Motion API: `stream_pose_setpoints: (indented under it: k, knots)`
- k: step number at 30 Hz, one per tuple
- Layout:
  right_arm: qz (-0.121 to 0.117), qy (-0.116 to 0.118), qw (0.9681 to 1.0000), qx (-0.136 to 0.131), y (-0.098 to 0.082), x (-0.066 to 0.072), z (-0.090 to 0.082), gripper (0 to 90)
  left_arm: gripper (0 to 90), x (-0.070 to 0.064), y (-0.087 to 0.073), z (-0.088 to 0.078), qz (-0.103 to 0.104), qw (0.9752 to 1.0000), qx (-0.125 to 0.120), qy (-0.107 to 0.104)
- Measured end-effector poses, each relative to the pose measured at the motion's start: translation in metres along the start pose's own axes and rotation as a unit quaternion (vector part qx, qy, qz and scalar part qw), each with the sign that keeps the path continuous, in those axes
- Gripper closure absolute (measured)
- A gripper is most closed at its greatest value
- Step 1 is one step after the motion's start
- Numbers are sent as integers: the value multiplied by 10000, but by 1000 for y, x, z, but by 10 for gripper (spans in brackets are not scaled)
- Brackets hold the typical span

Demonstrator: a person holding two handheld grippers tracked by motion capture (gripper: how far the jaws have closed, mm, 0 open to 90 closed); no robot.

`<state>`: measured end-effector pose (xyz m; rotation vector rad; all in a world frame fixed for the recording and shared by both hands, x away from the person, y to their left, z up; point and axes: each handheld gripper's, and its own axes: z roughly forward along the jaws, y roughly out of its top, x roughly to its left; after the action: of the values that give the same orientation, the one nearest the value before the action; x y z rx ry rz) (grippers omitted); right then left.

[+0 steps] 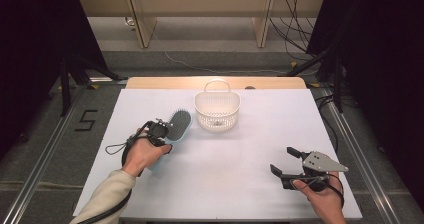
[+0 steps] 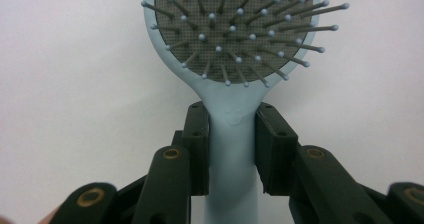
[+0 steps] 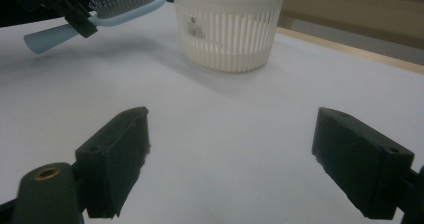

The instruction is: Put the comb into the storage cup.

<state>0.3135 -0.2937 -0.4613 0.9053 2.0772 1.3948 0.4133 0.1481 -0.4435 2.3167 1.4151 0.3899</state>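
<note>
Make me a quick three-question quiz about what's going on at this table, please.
1. True or false: the left gripper is shut on the handle of the blue hairbrush.
2. Which stands nearest the hairbrush? A) white basket B) right gripper C) table edge
3. Fill in: the right gripper's jaws are ____, with nothing between them.

Key: 1 true, its jaws clamp the handle just below the bristle head. 2 A, the basket sits just beside the brush head. 3 open, above the bare white table.
</note>
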Motion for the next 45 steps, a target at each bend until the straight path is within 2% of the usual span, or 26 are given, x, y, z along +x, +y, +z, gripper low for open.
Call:
stream_pose_setpoints:
  k: [7,16,27,38,45]
  knots:
    - [0,-5,10000,-11,0,0,0,160,696,2,0,-2,-124,9998,-146,-73]
    - [6,-11,10000,1,0,0,0,160,696,2,2,-5,-237,9990,-379,-63]
    - [-2,-20,10000,-4,0,0,-1,160,696,2,3,-8,-327,9980,-548,-44]
    - [7,-33,10000,-12,0,0,-1,160,696,2,4,-10,-328,9975,-620,-57]
    - [8,-40,10000,-16,0,0,-1,160,696,2,4,-13,-353,9965,-761,-29]
